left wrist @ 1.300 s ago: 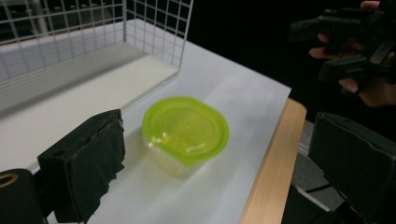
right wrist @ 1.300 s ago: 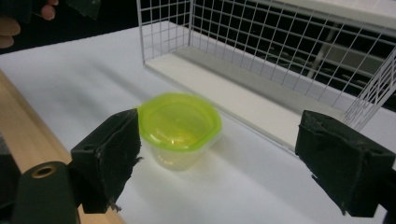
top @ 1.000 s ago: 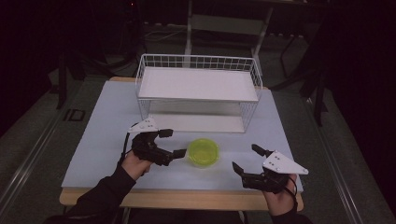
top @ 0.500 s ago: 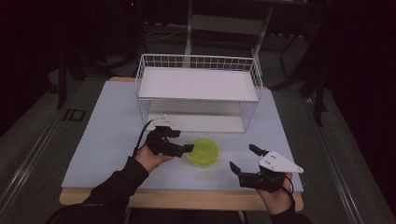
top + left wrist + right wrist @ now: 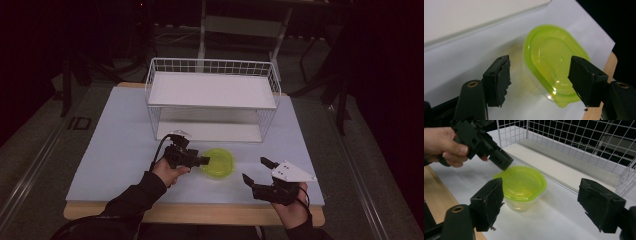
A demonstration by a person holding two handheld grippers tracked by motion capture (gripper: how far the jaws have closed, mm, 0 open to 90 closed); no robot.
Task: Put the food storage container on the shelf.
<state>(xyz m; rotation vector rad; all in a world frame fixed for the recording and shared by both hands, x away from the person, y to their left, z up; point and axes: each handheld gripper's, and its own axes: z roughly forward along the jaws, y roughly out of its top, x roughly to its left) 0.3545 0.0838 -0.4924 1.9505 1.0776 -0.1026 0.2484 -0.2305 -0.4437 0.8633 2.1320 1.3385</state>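
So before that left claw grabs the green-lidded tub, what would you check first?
1. Left gripper lined up with the lidded plastic container: ok, its tips are at the tub's left rim.
2. Jaws around the tub: not ok, they have just been closing, with the container beyond the tips in the left gripper view.
3. Lime-green lid seated: ok, it looks flat and flush.
4. Right gripper out of the way: ok, open, off to the tub's right.
5. White wire rack clear of the tub: ok, apart.
6. Contents: cannot tell.
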